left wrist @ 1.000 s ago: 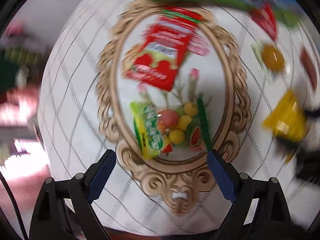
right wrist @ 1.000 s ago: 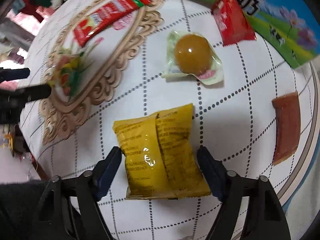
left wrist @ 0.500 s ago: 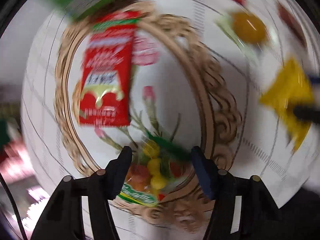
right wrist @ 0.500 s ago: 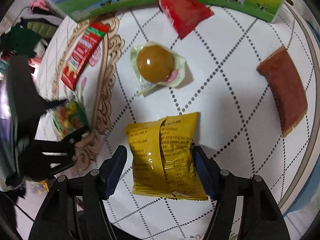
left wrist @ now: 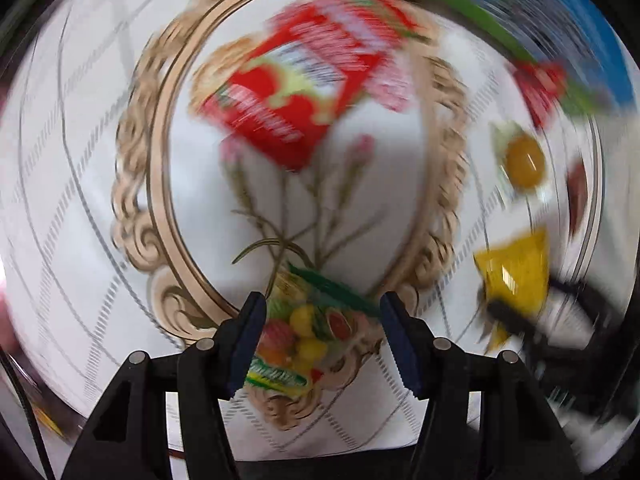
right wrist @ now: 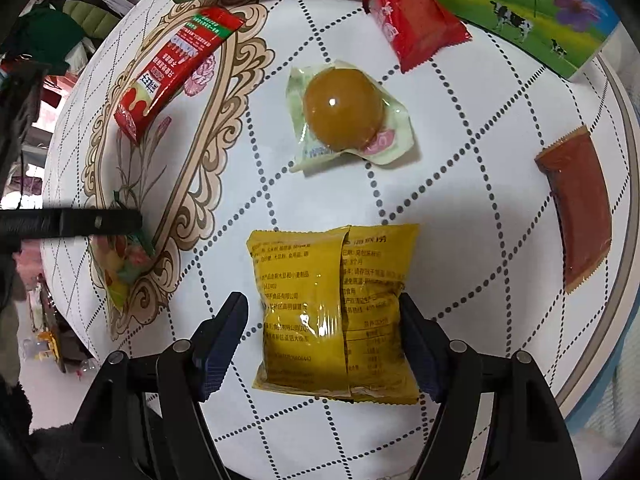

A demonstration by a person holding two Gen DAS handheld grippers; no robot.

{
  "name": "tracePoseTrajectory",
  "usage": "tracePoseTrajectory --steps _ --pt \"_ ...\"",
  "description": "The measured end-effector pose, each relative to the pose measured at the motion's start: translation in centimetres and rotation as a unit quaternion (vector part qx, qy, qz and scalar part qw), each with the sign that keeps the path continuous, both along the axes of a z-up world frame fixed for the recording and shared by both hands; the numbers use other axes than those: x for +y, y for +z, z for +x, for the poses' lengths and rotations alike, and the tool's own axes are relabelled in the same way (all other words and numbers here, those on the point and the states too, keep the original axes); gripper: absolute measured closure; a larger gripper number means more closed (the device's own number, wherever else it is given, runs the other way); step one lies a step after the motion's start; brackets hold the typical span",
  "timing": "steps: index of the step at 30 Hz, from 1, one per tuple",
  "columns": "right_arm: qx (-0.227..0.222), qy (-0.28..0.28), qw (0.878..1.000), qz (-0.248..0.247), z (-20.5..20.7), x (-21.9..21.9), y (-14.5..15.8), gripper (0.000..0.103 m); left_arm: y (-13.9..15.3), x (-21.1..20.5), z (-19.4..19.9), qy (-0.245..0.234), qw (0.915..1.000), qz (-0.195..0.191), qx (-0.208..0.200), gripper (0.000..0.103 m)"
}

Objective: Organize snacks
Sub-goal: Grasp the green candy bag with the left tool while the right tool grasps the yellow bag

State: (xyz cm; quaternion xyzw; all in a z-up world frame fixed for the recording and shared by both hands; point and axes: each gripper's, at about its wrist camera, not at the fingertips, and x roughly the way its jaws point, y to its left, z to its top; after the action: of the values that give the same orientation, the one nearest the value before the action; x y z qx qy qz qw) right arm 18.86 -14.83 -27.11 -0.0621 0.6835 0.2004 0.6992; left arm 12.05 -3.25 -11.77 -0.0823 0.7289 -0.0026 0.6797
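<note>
Right gripper [right wrist: 322, 344] points down over the yellow snack packet [right wrist: 334, 312], which lies flat near the table's [right wrist: 460, 200] front edge; its jaws have just been opening a little and straddle the packet — the right pad looks to be at the packet's edge, the left pad stands clear, so no clamp yet, probably lining up for a pick. Left gripper [left wrist: 322, 344] hangs over the near end of the ornate oval tray [left wrist: 160, 184] with the fruit candy bag [left wrist: 308, 336] between its jaws; they have just been opening slightly, left pad at the bag's edge, right pad with a gap — likely a release onto the tray, though blur makes contact hard to tell. Farther in on the tray lies the red sachet [right wrist: 176, 68]. Mid-table sits the wrapped braised egg [right wrist: 344, 116], the brown strip pack [right wrist: 576, 208] by the right edge, the red pouch [right wrist: 412, 24] at the far edge against a milk carton box [right wrist: 520, 4] — still to be sorted.
</note>
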Motion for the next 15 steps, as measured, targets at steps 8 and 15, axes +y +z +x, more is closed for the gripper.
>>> tracePoseTrajectory --steps 8,15 --pt "-0.008 0.029 0.999 -0.019 -1.0 3.3 -0.6 0.026 -2.8 -6.3 -2.0 -0.156 0.9796 0.124 0.021 0.037" --pt "-0.054 -0.006 0.998 -0.015 -1.7 2.7 -0.3 0.039 -2.7 -2.2 -1.0 0.075 0.9956 0.054 0.014 0.044"
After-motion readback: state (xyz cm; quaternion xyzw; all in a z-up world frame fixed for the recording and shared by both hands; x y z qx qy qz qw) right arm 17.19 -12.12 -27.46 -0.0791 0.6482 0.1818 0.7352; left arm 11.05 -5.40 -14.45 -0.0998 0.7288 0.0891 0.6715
